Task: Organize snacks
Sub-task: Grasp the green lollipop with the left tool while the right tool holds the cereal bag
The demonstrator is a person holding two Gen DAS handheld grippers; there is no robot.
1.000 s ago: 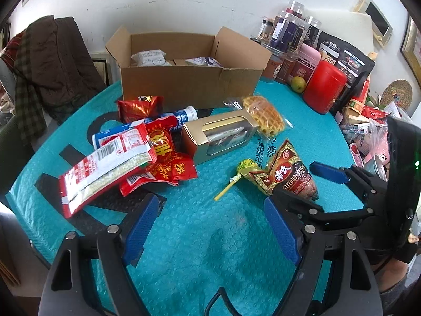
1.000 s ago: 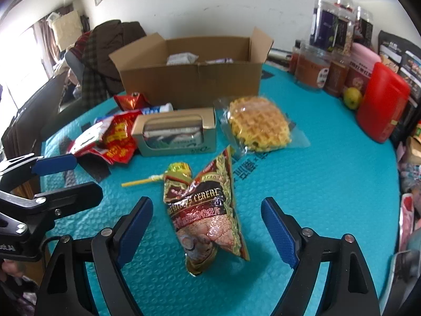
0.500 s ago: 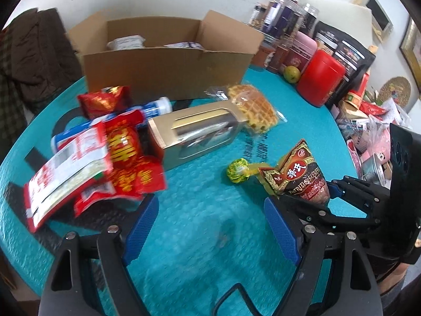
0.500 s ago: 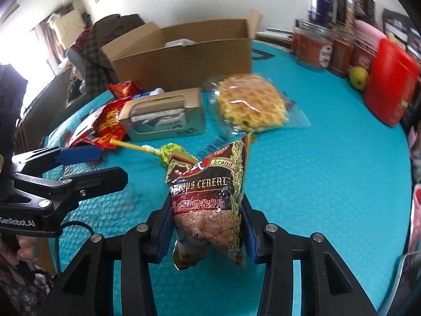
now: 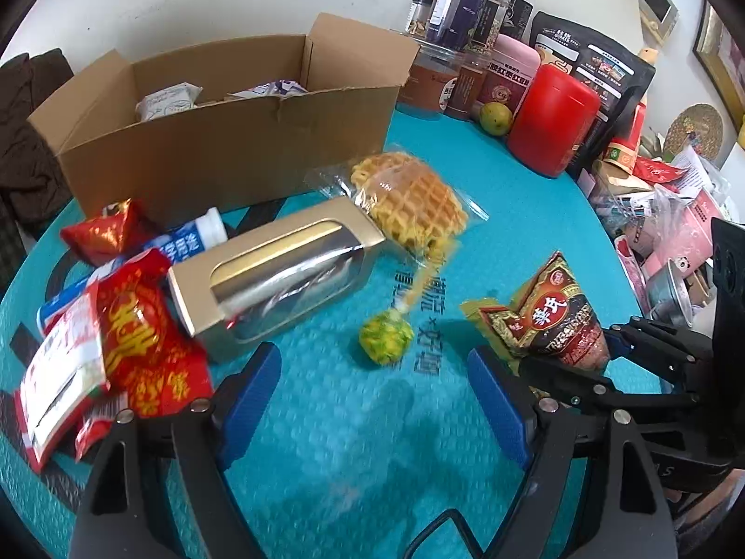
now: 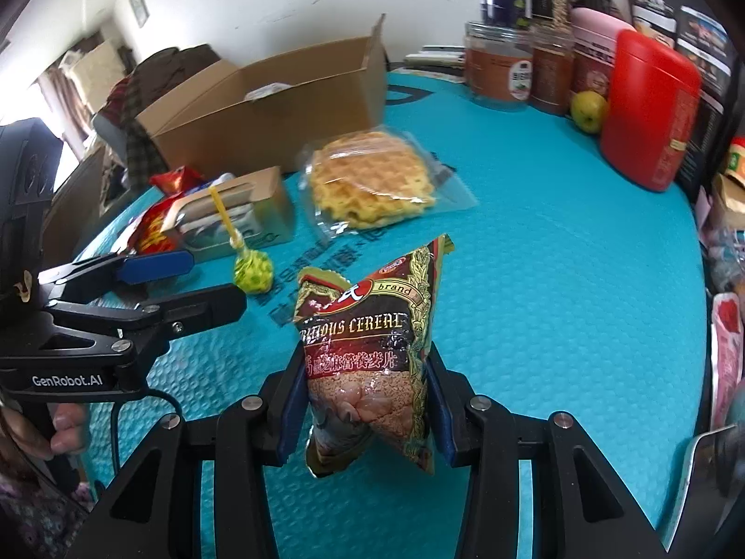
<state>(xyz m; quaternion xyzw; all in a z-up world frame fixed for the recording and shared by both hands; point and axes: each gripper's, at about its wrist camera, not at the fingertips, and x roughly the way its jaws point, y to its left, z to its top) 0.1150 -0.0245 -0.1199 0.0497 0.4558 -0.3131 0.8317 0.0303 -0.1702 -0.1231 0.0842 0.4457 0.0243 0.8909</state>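
My right gripper (image 6: 365,400) is shut on a dark red cereal packet (image 6: 368,349) and holds it upright above the teal table; the packet also shows in the left wrist view (image 5: 551,321). My left gripper (image 5: 372,403) is open and empty, just short of a green lollipop (image 5: 385,340) on a yellow stick. The open cardboard box (image 5: 223,139) stands at the back with packets inside. A bagged waffle (image 5: 409,200), a gold window box (image 5: 274,275) and red snack packets (image 5: 139,340) lie in front of it.
Jars (image 5: 465,14), a red canister (image 5: 551,126), a green fruit (image 5: 496,119) and black bags (image 5: 591,65) line the table's back right. Clutter of bags and a tin (image 5: 670,251) sits at the right edge. A dark coat (image 5: 23,139) hangs at left.
My right gripper closed on the cereal packet and lifted it off the table. My left gripper moved forward toward the lollipop, which has swung round. The left stayed open.
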